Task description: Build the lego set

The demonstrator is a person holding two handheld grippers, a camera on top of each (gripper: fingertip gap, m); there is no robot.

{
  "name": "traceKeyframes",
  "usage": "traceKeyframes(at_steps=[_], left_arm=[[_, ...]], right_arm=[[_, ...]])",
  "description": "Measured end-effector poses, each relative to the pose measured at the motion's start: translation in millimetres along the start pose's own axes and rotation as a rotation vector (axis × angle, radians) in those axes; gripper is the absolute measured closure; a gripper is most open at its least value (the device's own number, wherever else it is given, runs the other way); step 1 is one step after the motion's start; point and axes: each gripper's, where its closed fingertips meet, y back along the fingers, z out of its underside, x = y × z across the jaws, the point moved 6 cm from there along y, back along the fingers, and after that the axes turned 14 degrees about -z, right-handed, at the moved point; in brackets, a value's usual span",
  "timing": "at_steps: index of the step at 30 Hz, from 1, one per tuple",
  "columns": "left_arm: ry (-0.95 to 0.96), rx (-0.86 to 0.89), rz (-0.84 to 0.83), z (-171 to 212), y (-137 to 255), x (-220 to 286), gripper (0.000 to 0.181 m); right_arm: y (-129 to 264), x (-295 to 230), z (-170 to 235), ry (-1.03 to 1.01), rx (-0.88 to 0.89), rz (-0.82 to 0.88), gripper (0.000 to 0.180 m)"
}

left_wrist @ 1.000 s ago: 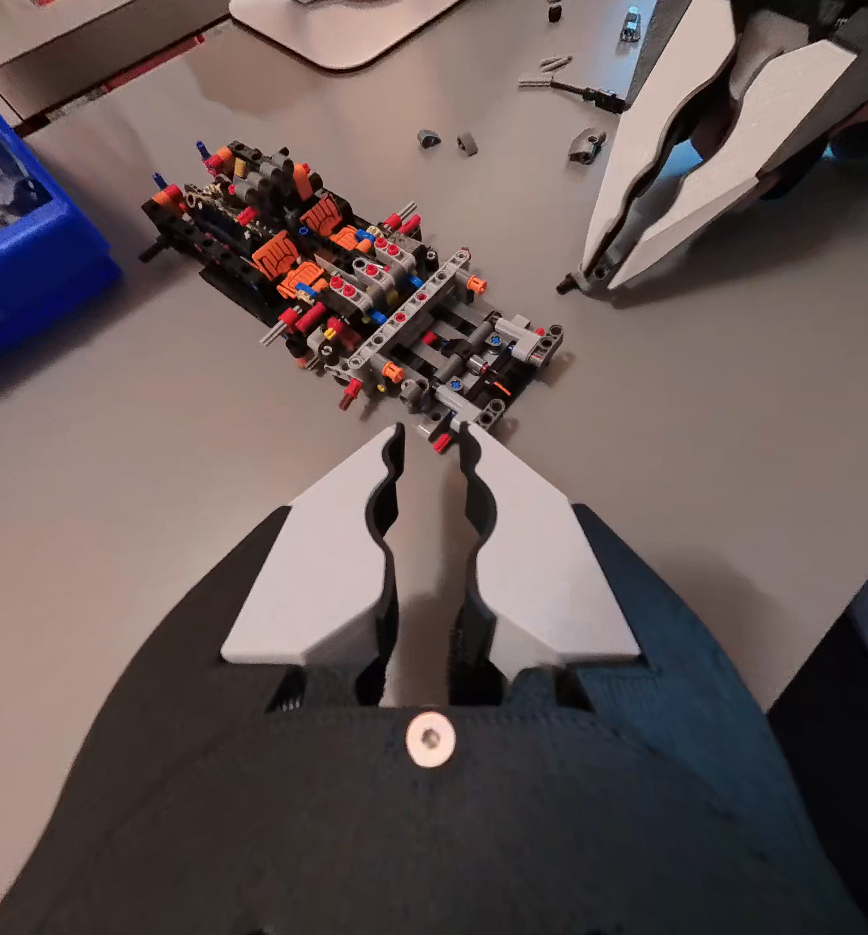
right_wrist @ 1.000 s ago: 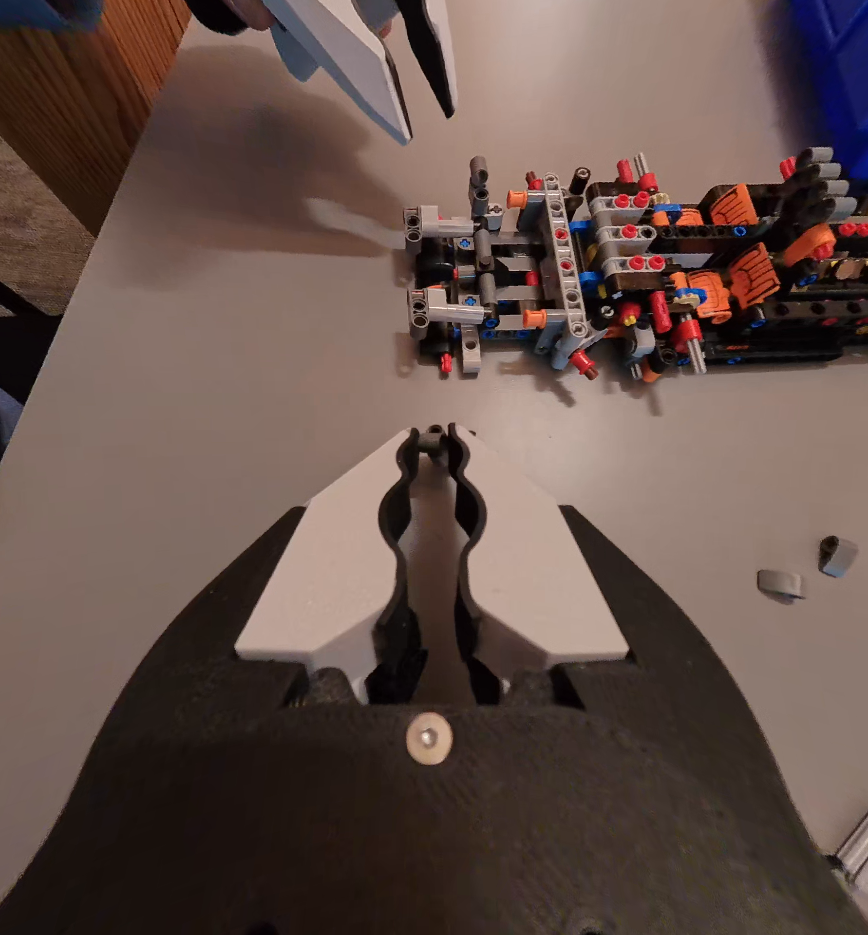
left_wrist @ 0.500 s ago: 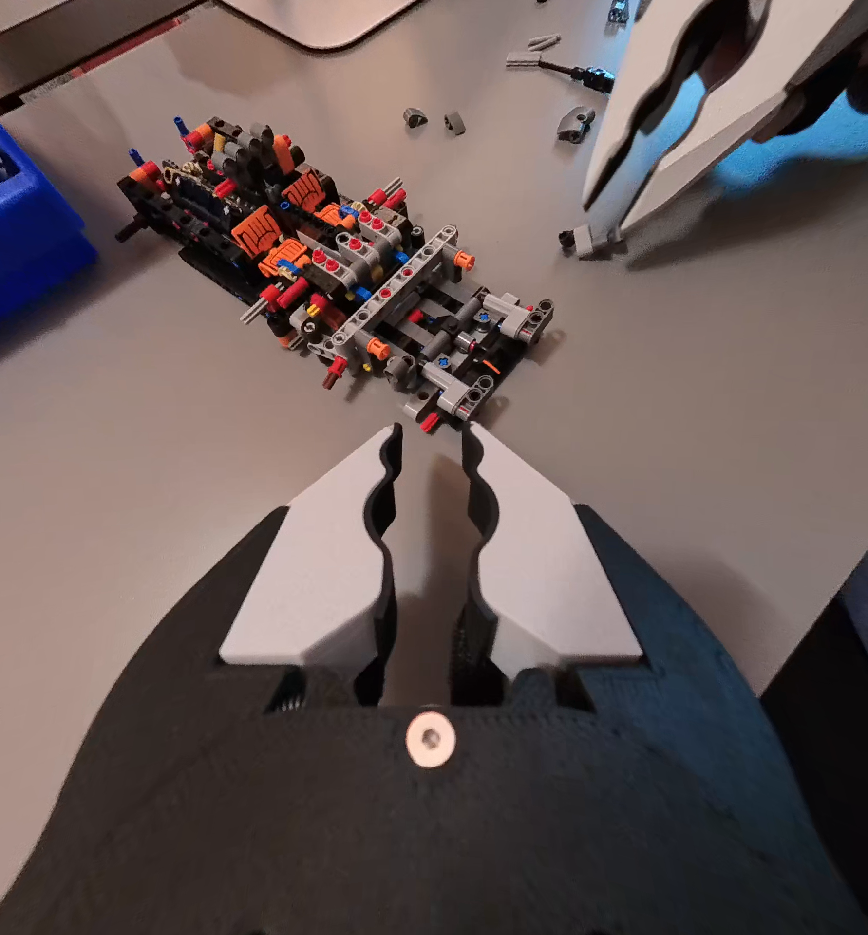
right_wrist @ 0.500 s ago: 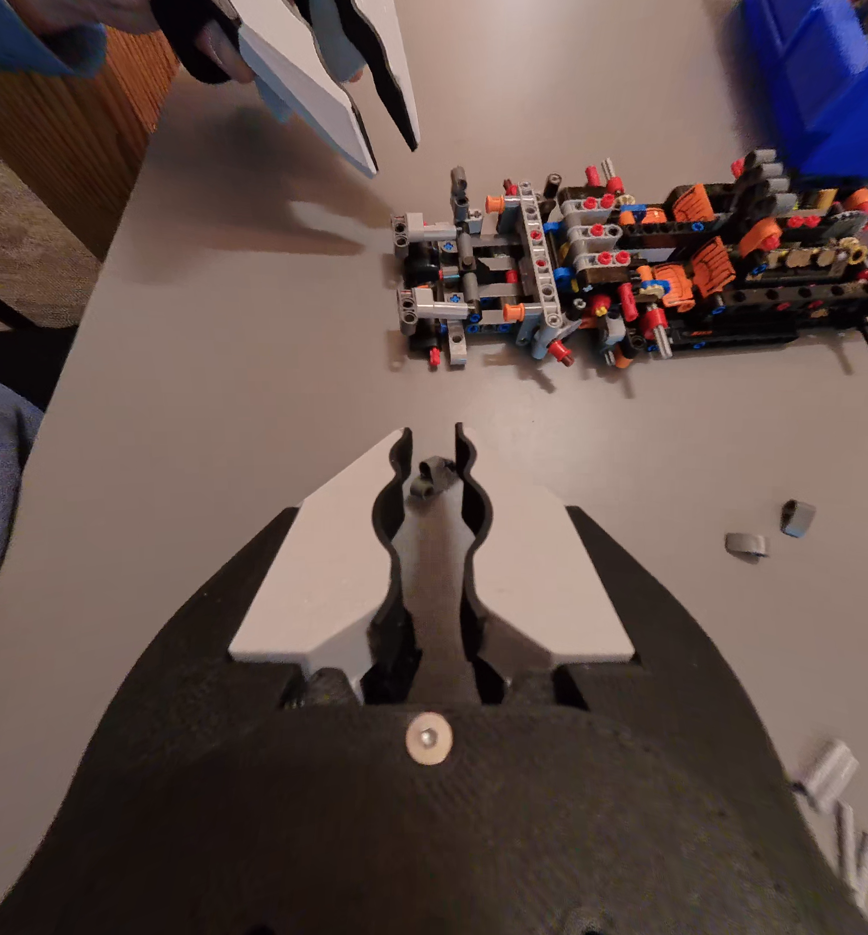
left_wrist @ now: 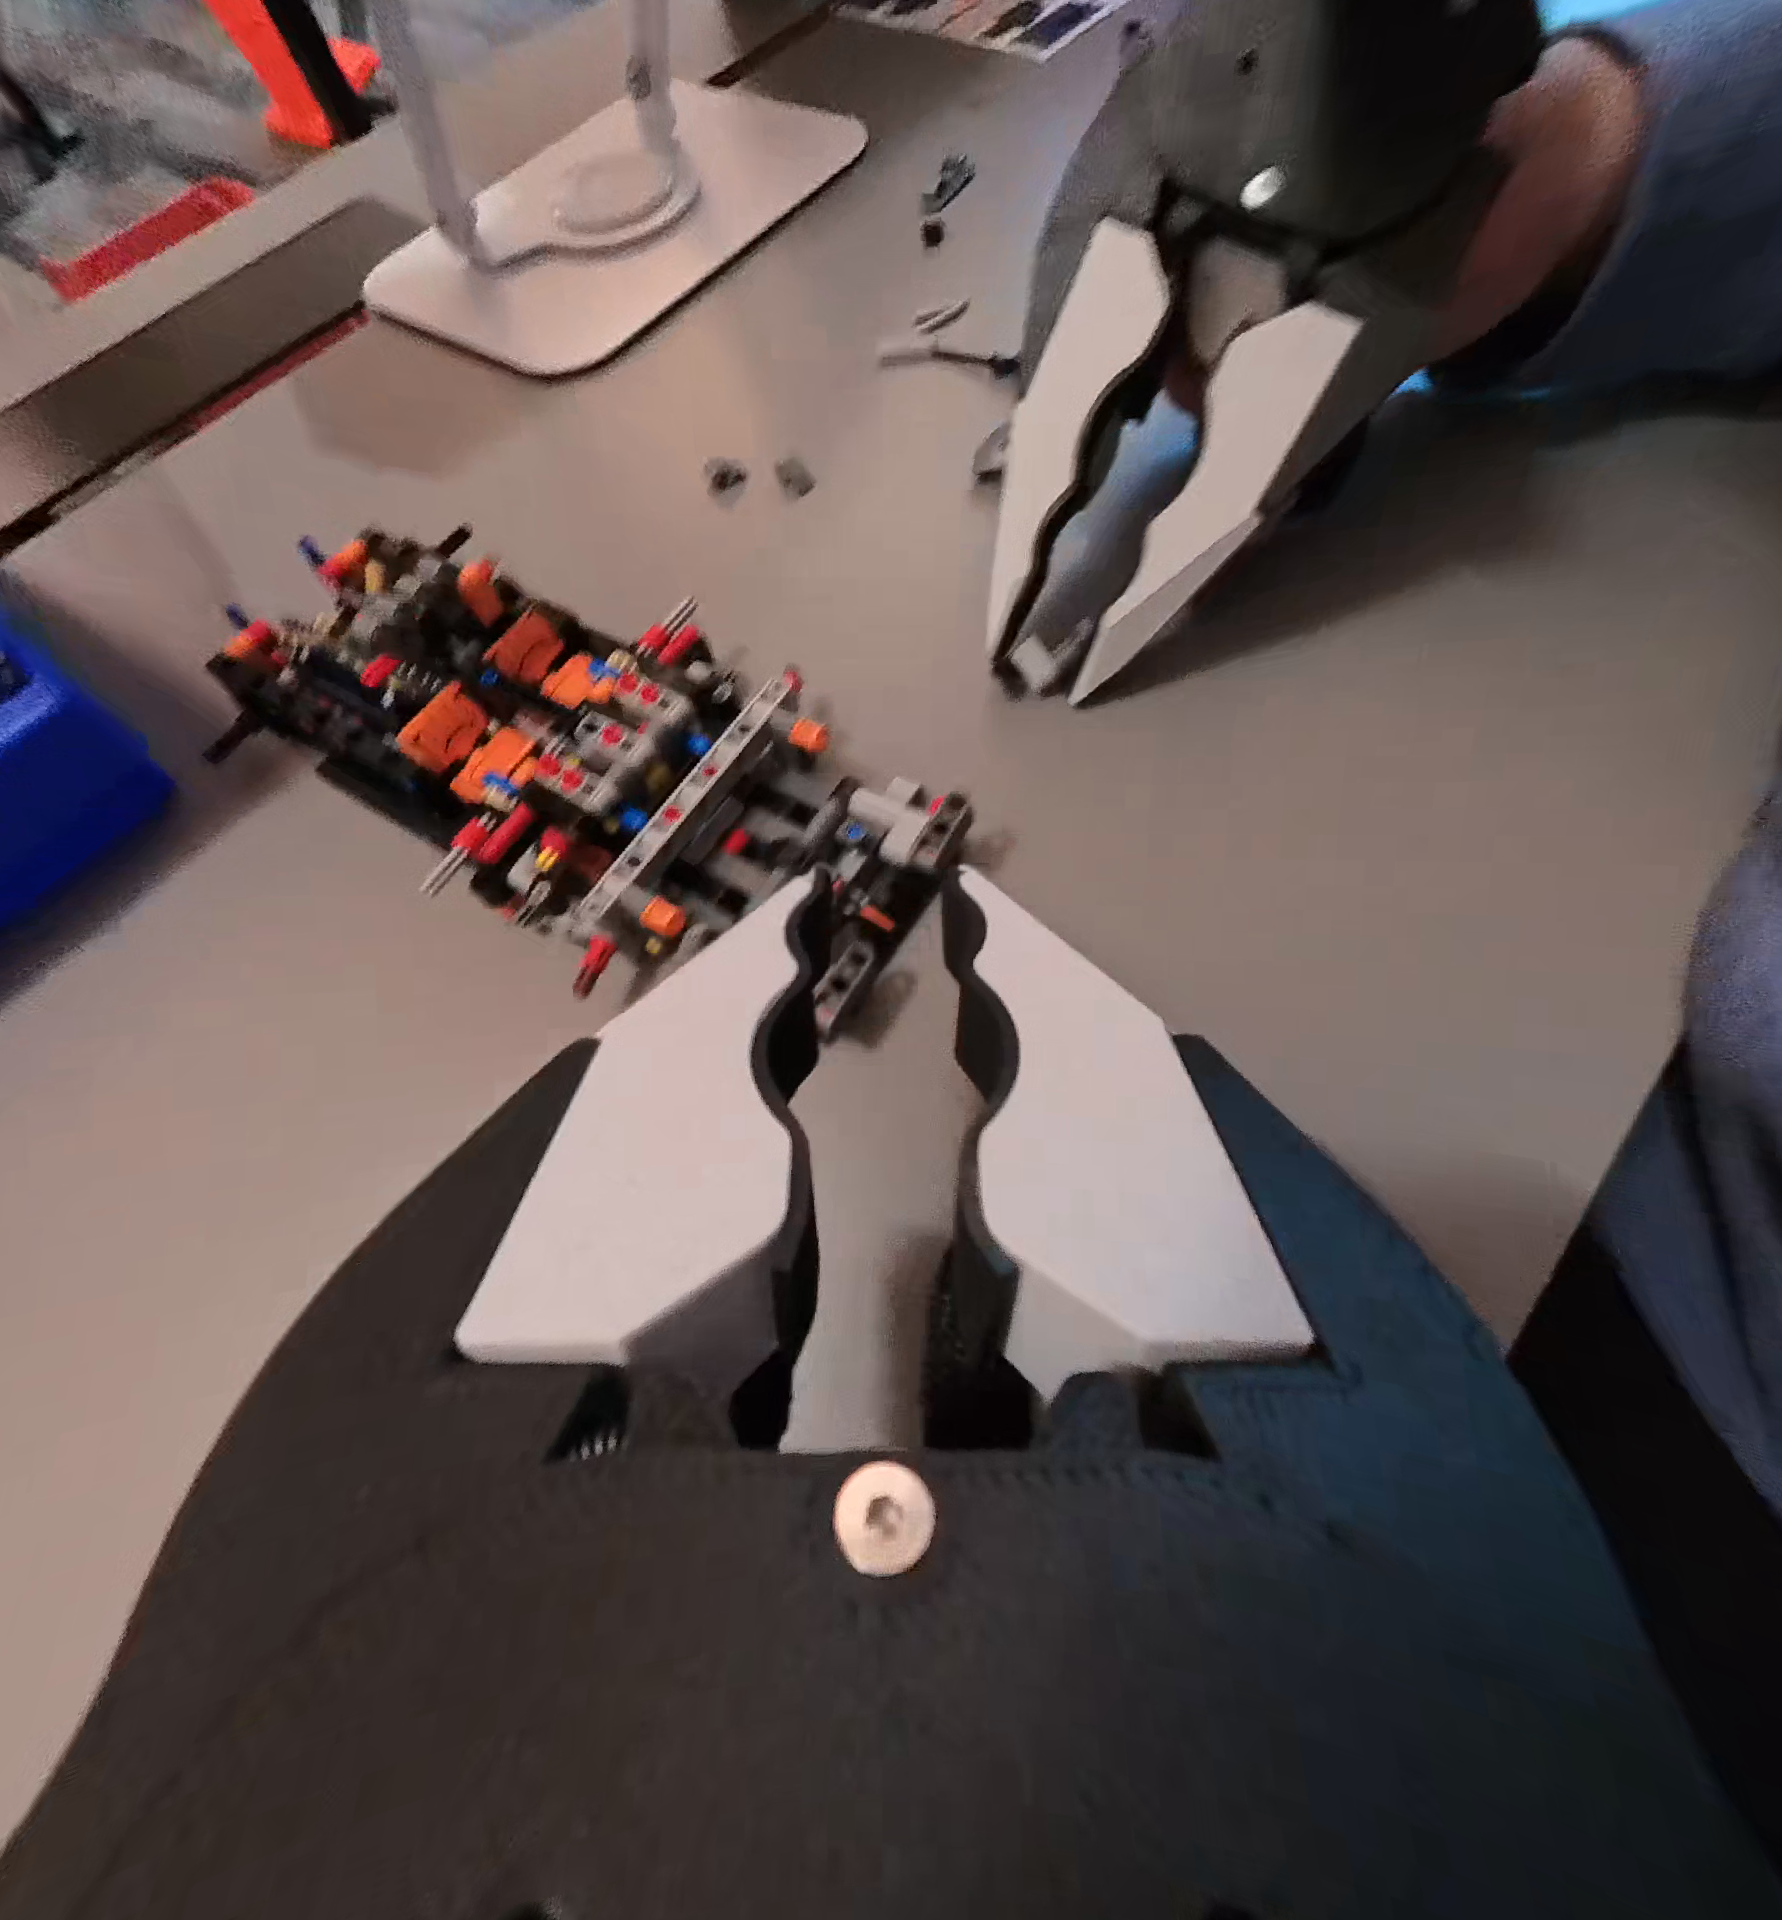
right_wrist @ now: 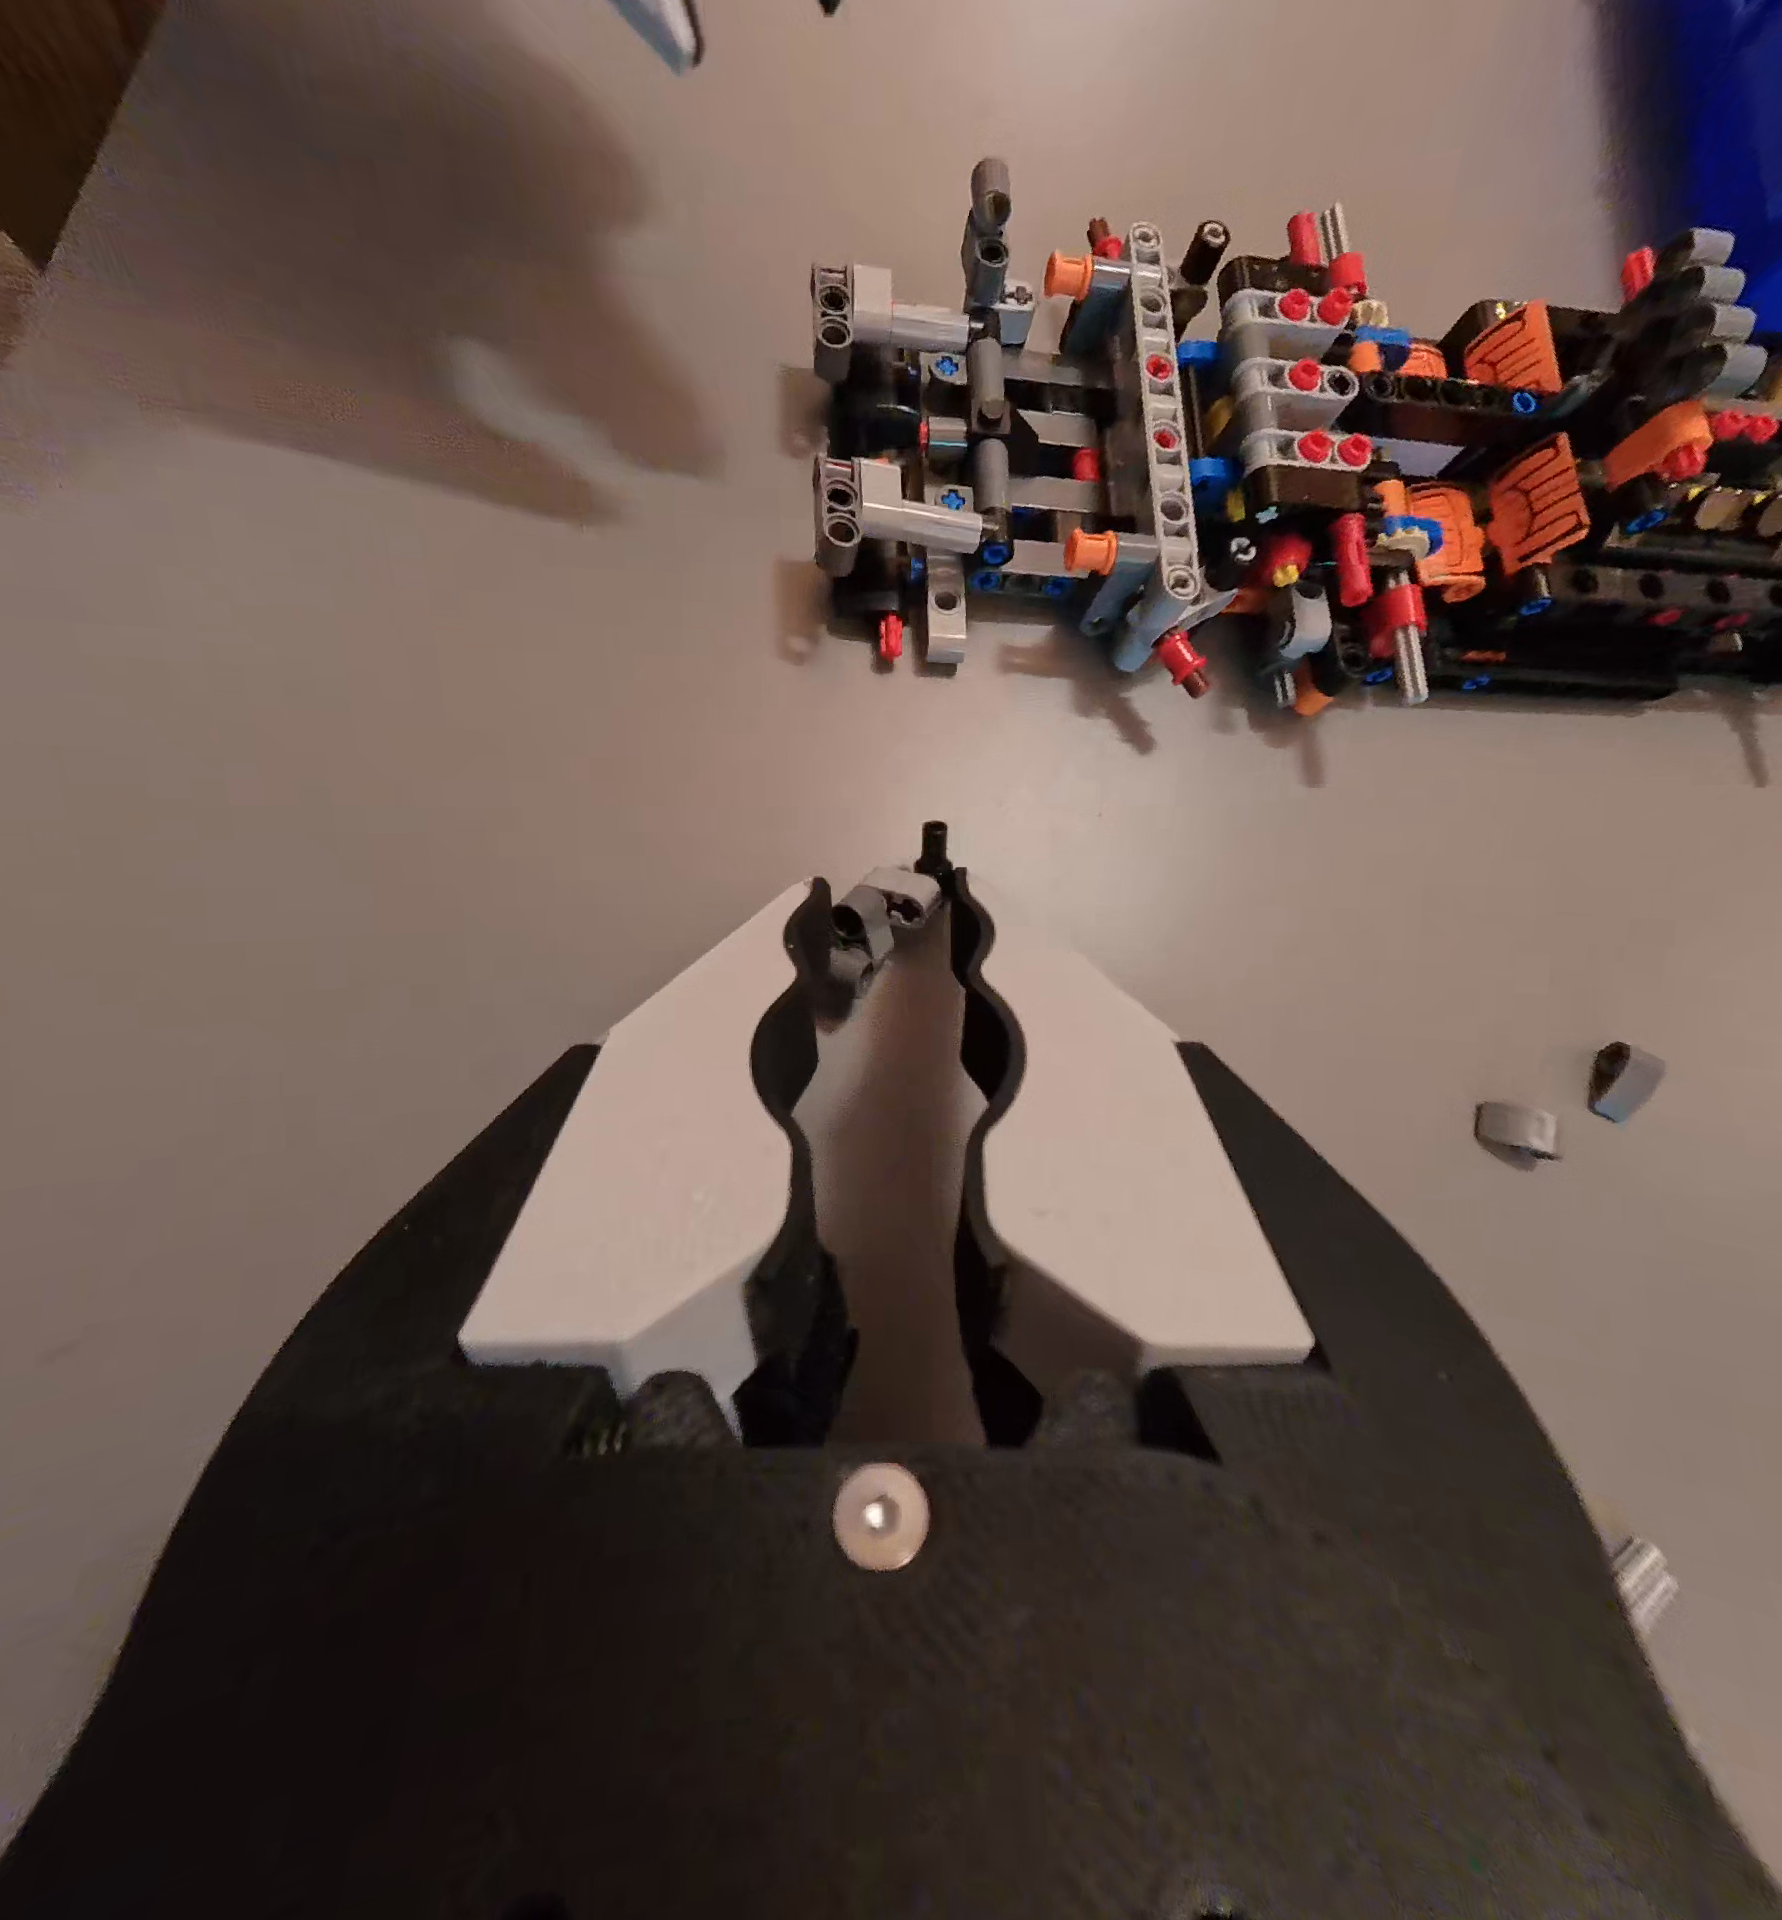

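The long Lego chassis (left_wrist: 596, 748), black and grey with orange and red parts, lies on the grey table; it also shows in the right wrist view (right_wrist: 1282, 468). My left gripper (left_wrist: 887, 894) is open, and the near grey end of the chassis sits between its fingertips, close to the left finger. My right gripper (right_wrist: 887, 894) is shut on a small grey connector with a black pin (right_wrist: 882, 914), held crosswise at the fingertips, in front of the chassis. From the left wrist view, the right gripper (left_wrist: 1053, 675) stands low over the table, right of the chassis.
A blue bin (left_wrist: 14, 748) stands left of the chassis. A monitor stand base (left_wrist: 617, 229) and a flat cardboard box (left_wrist: 139, 343) are at the back. Two small grey pieces (right_wrist: 1515, 1127) lie on the table. The table edge and a person's sleeve (left_wrist: 1780, 935) are at the right. Spacing between my two grippers at the tips: around 12 cm.
My left gripper moved forward until the chassis end came between its fingertips. My right gripper, open half a second ago with the connector lying between its fingers, now grips it crosswise.
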Motion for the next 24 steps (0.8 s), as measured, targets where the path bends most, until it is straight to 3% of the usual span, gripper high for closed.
traceKeyframes(at_steps=[4, 13, 24], left_arm=[[-0.07, 0.034, 0.051, -17, -18, 31, 0.161], [-0.516, 0.04, -0.028, -36, -54, 69, 0.163], [-0.578, 0.052, 0.068, -37, -53, 83, 0.171]], right_arm=[[1, -2, -2, -0.042, 0.038, -0.056, 0.164], [26, -19, -27, -0.062, 0.115, -0.287, 0.165], [31, -28, -31, -0.002, 0.016, -0.339, 0.166]])
